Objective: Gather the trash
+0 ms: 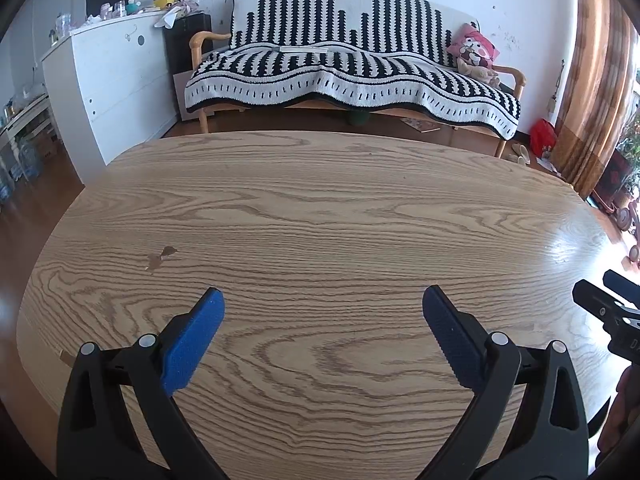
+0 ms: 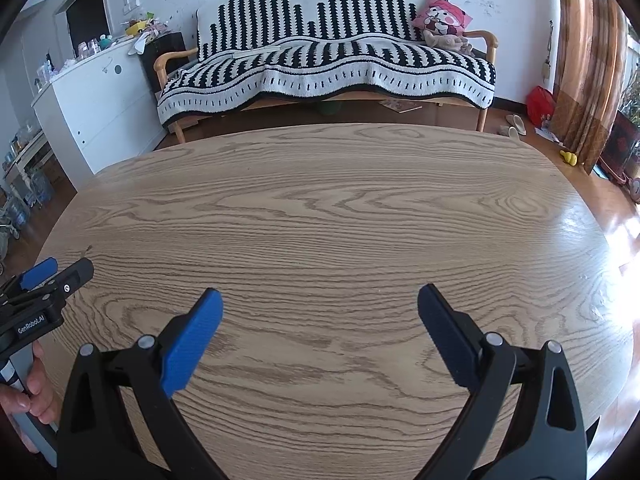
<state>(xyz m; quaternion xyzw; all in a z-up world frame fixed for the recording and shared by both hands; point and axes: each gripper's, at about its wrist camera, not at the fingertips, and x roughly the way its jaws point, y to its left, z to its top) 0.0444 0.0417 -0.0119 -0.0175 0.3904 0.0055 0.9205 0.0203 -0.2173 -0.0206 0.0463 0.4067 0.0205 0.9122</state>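
Observation:
No trash shows on the wooden table in either view; only a small brown stain marks its left part. My left gripper hovers over the near side of the table, open, nothing between its blue pads. My right gripper is likewise open and empty above the table. The right gripper's tip pokes in at the right edge of the left wrist view. In the right wrist view the left gripper shows at the left edge, held by a hand.
Beyond the table stands a sofa under a black-and-white blanket with a pink cushion. A white cabinet with clutter on top is at the left. A red bag, slippers and a curtain are at the right.

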